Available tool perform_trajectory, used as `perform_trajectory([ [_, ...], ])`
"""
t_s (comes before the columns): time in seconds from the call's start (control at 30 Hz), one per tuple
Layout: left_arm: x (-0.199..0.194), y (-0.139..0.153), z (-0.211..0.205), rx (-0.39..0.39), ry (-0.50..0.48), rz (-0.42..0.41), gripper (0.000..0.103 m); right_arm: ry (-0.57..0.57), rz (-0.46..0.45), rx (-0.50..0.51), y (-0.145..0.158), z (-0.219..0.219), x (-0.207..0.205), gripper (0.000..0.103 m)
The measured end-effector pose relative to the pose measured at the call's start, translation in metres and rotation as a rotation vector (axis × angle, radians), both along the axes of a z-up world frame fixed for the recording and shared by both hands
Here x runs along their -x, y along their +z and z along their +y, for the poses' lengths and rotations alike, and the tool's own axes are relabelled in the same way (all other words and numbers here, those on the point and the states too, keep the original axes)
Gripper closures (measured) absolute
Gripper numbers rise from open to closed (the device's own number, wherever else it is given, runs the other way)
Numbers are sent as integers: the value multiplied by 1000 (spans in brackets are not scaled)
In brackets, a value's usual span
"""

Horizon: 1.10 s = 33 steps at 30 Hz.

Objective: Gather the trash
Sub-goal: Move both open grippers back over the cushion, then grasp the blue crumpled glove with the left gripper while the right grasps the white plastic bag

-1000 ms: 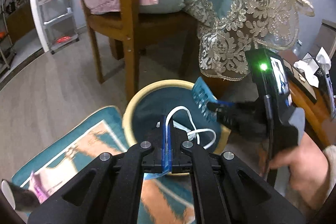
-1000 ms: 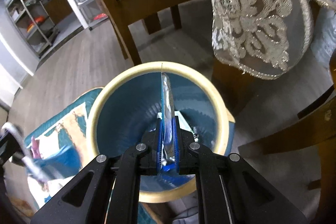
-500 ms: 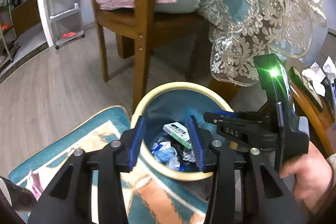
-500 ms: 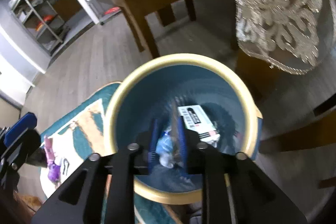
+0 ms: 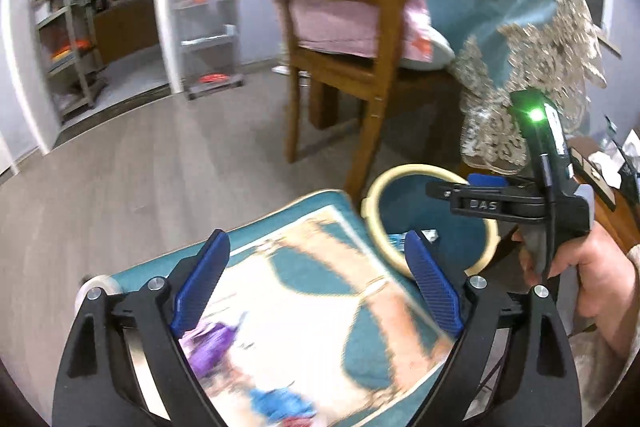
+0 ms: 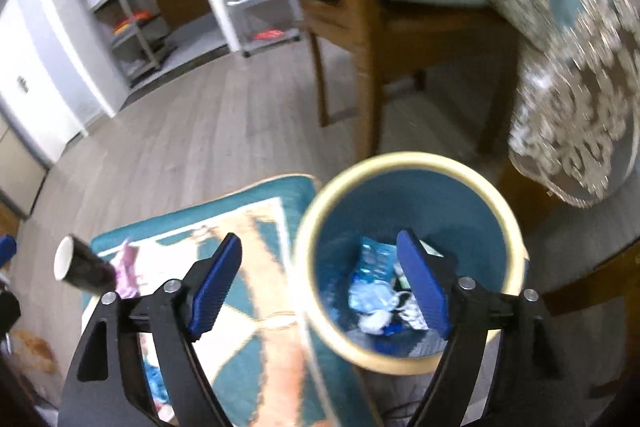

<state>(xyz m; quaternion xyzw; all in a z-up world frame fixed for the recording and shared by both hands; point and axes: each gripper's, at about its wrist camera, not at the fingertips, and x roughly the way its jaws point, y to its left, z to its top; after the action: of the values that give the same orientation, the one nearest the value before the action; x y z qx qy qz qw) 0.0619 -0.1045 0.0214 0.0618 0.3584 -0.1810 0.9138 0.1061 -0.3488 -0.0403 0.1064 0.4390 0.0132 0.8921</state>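
Both grippers, left (image 5: pixel 316 281) and right (image 6: pixel 320 283), are opening with nothing between the jaws. Some trash lies in the bin (image 6: pixel 516 227) under the right jaws; a cup (image 6: pixel 82 269) and wrappers (image 5: pixel 208 343) on the rug (image 5: pixel 304 311) remain.

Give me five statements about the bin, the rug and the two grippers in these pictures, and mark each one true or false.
1. The bin holds trash. True.
2. The right gripper is clamped on a wrapper. False: its jaws are opening and nothing is between them.
3. A dark paper cup lies on its side at the rug's edge. True.
4. The left gripper holds a white cable. False: its jaws are opening, empty, over the rug.
5. The bin is tipped over on the floor. False: it stands upright beside the rug, near the wooden chair.
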Motion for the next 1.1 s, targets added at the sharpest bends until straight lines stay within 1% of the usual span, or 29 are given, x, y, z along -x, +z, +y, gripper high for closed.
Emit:
perform_trajectory([
  [0.13, 17, 11, 54, -12, 87, -16, 13, 82, -28, 12, 13, 41, 4, 17],
  [0.23, 27, 11, 87, -12, 148, -14, 13, 138, -37, 24, 20, 74, 7, 15],
  [0.33, 37, 5, 121, -3, 215, -11, 13, 172, -25, 21, 21, 105, 7, 13],
  [0.47, 42, -8, 150, 12, 266, 6, 13, 190, 8, -4, 17, 136, 3, 12],
  [0.6, 42, -20, 169, 23, 284, 32, 13, 222, 45, 3, 1, 166, 1, 11],
  [0.73, 38, -33, 179, 16, 280, 60, 13, 314, 95, 97, -19, 196, -1, 11],
  [0.83, 34, -46, 175, -32, 258, 85, 13, 401, 110, 166, -34, 209, 5, 11],
  [0.87, 33, -49, 174, -63, 254, 85, 13, 438, 144, 189, -44, 213, 7, 13],
  [0.9, 32, -50, 174, -83, 251, 82, 13, 456, 164, 191, -50, 215, 9, 18],
  [0.93, 31, -50, 176, -90, 252, 78, 13, 480, 202, 184, -61, 215, 11, 22],
  [1.0, 30, -47, 181, -73, 263, 76, 13, 497, 271, 184, -81, 215, 11, 35],
  [1.03, 29, -46, 184, -51, 276, 79, 13, 498, 294, 189, -87, 216, 11, 37],
  [1.1, 26, -46, 188, -16, 289, 90, 13, 494, 363, 191, -105, 215, 9, 47],
])
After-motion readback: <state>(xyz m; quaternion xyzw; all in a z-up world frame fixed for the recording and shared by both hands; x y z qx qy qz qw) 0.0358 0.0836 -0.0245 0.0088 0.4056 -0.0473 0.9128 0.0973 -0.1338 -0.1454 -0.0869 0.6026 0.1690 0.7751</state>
